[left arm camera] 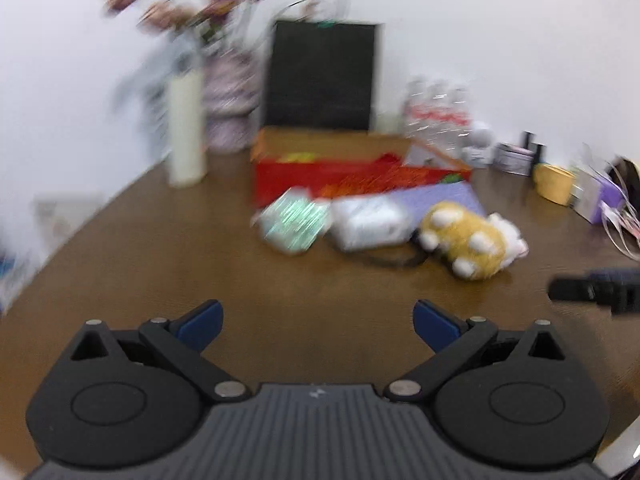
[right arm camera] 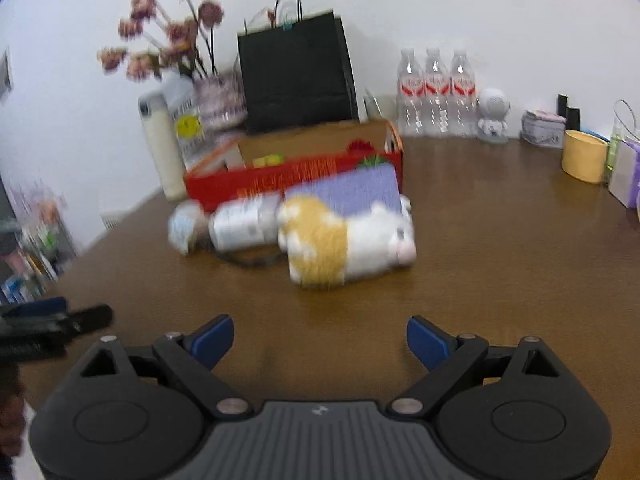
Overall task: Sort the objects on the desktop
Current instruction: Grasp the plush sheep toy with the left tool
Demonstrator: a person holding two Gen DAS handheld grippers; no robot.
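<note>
Plush toy (right arm camera: 348, 240), bottle (right arm camera: 244, 226) and packet (left arm camera: 294, 222) lie before the red box (right arm camera: 296, 180) while both grippers, left (left arm camera: 318, 322) and right (right arm camera: 320, 340), approach released and empty, needing a first pick.

The plush toy (right arm camera: 348, 240) lies right of a bottle (right arm camera: 244, 224), seemingly touching, before the box (right arm camera: 292, 180).

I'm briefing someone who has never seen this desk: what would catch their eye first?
Most likely the yellow-and-white plush toy, lying on its side mid-table on the brown table, just ahead of the open right gripper. Behind it stands a bright red box with its top open, and a black paper bag against the wall. Dried pink flowers rise at the back left.
</note>
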